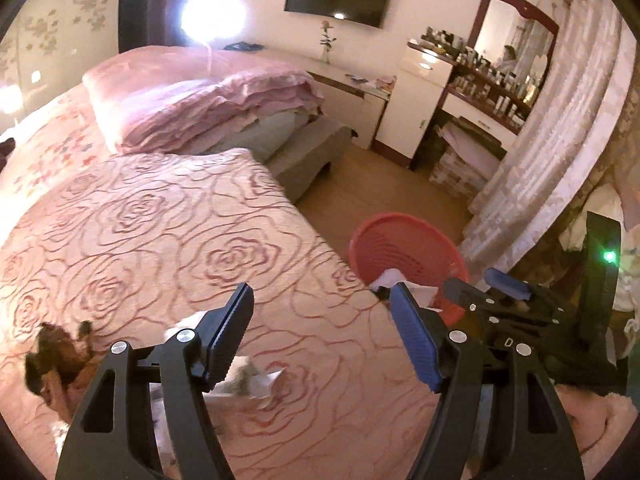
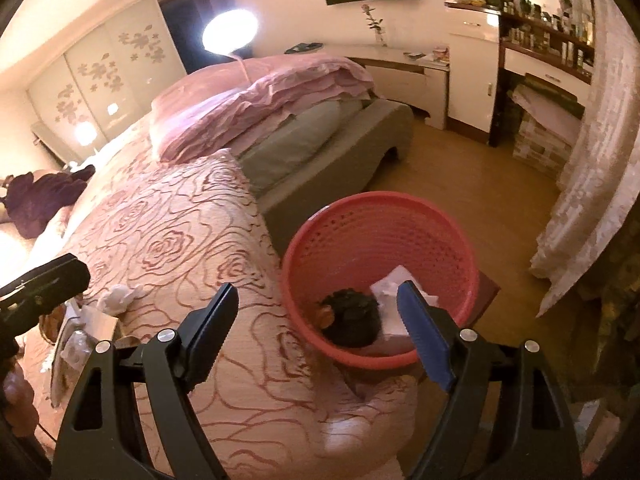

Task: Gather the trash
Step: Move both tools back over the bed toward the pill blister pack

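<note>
Your left gripper (image 1: 322, 332) hangs over the rose-patterned bedspread (image 1: 160, 232), jaws apart and empty, crumpled paper scraps (image 1: 248, 380) lying just below them. Your right gripper (image 2: 318, 330) also stands apart and empty above the red basket (image 2: 360, 216), where white paper (image 2: 390, 284) and a dark clump (image 2: 352, 312) sit inside.

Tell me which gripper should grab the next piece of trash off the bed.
Left, probably. The left gripper hangs open right over the crumpled paper on the bedspread. The right gripper is open too, but sits over the red basket, farther from the trash.
</note>
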`<state>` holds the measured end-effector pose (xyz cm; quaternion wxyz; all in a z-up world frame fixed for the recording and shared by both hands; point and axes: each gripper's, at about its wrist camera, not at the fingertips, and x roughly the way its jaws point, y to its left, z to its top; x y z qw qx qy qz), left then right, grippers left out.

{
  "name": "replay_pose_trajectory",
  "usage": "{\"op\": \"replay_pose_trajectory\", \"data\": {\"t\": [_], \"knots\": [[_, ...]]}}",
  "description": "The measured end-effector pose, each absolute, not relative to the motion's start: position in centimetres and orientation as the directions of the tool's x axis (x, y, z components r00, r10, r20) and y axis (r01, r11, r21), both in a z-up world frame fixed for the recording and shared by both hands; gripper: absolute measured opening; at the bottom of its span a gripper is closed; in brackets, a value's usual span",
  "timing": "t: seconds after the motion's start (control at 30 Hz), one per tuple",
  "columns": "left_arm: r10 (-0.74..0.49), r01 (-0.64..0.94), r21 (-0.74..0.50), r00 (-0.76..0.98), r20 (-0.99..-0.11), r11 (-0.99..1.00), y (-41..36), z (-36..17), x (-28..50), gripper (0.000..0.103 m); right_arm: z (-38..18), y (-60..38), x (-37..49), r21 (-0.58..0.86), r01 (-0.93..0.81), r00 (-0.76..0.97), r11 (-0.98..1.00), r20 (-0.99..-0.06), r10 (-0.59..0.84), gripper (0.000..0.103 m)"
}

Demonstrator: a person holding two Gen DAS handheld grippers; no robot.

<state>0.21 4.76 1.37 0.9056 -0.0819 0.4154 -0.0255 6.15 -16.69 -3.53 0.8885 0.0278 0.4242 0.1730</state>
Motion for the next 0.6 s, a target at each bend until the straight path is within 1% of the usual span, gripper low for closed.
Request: {"op": "replay_pose_trajectory", "data": {"t": [0.2, 0.33, 0.6], "knots": [[-0.07, -0.085, -0.165, 0.653, -0.754, 0.983, 7.6, 1.8, -1.4, 0.068, -3.3, -15.1, 5.7, 0.205, -0.324, 0.565, 0.924, -0.741, 0.363, 0.079], [-0.03, -0.141, -0.167, 0.669, -0.742, 0.976, 10.4, 2.5, -2.8, 0.068, -3.4, -14.1, 5.4, 0.213, -0.35, 0.553, 0.912, -0.739, 0.385, 0.079], [0.081, -0.283, -0.159, 0.68, -0.729, 0.946, 16.3, 3.6, -5.2, 0.068, -3.5, -12.3, 4.6, 0.221, -0.396, 0.525, 0.891, -0.742, 0.418, 0.079]]}}
